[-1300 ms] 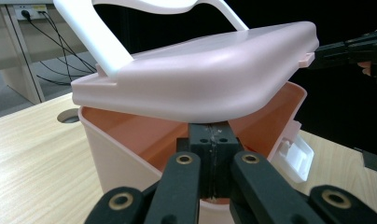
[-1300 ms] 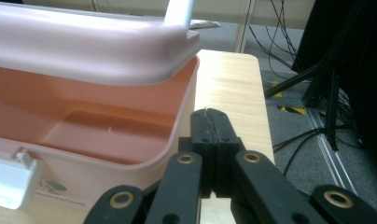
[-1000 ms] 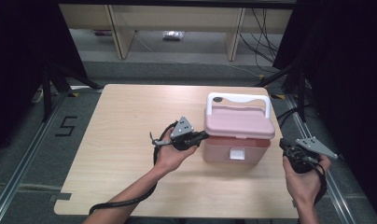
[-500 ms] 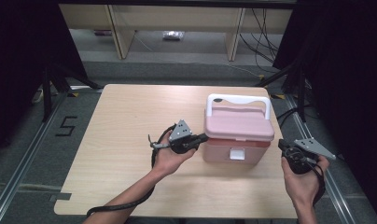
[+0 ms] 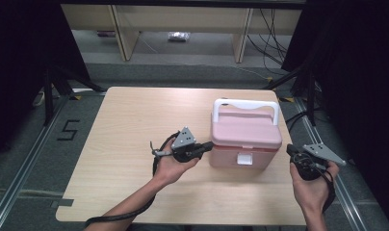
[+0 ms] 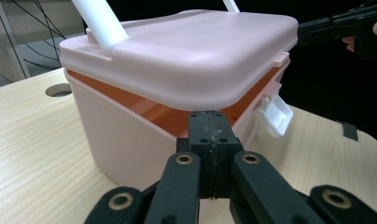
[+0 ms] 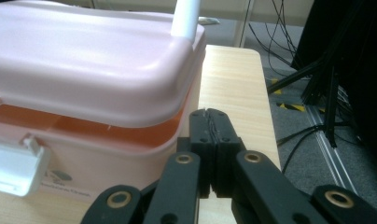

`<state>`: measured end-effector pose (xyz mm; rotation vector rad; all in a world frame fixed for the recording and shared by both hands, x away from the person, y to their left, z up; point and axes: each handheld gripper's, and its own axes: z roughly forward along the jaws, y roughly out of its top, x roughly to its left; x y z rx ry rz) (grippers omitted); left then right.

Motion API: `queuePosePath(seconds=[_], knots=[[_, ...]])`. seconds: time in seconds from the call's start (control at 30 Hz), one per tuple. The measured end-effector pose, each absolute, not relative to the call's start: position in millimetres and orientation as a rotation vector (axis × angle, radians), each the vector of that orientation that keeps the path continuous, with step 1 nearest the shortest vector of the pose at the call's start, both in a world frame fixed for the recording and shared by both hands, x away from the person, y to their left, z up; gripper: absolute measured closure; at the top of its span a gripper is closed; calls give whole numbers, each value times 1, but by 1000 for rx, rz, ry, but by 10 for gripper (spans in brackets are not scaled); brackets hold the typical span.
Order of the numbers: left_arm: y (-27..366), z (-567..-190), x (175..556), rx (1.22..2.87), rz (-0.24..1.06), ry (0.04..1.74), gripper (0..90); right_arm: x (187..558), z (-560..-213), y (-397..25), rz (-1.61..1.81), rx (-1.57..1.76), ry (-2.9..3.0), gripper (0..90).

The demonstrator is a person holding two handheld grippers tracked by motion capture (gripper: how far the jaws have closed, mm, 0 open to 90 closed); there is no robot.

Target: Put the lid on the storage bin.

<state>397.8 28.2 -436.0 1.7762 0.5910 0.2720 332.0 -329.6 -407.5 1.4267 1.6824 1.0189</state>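
Box (image 5: 245, 139): a pink box with a white handle (image 5: 245, 107) is sitting on the table (image 5: 125, 120), toward its 3 o'clock side.
Lid (image 6: 186, 51): it is resting slightly raised, showing an orange band under its edge in both gripper views.
Latch (image 5: 244, 158): the white latch is hanging on the face toward 6 o'clock; in the left gripper view it is sticking out from the wall.
Left gripper (image 5: 208, 145): a hand (image 5: 171, 166) is holding it at the box's 9 o'clock side, with the tip just beside the wall, below the lid's rim; whether it is touching I cannot tell. Its jaws are pressing flat together, gripping nothing.
Right gripper (image 5: 290, 150): the other hand (image 5: 312, 185) is holding it at the box's 3 o'clock side, near the table's edge, apart from the box. Its jaws are also pressing together, gripping nothing.
Far side: shelving legs (image 5: 119, 29) and loose cables (image 5: 274, 29) are lying beyond the table at 12 o'clock.
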Motion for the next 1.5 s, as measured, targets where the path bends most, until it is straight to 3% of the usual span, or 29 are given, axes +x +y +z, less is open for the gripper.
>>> queuePosePath(seconds=[0.53, 1.5], knots=[[59, -431, 392, 1748, 321, 612, 895, 334, -415, -329, 1031, 1444, 1696, 900], [203, -465, 375, 1662, 624, 883, 854, 329, -439, -338, 994, 1495, 1691, 883]])
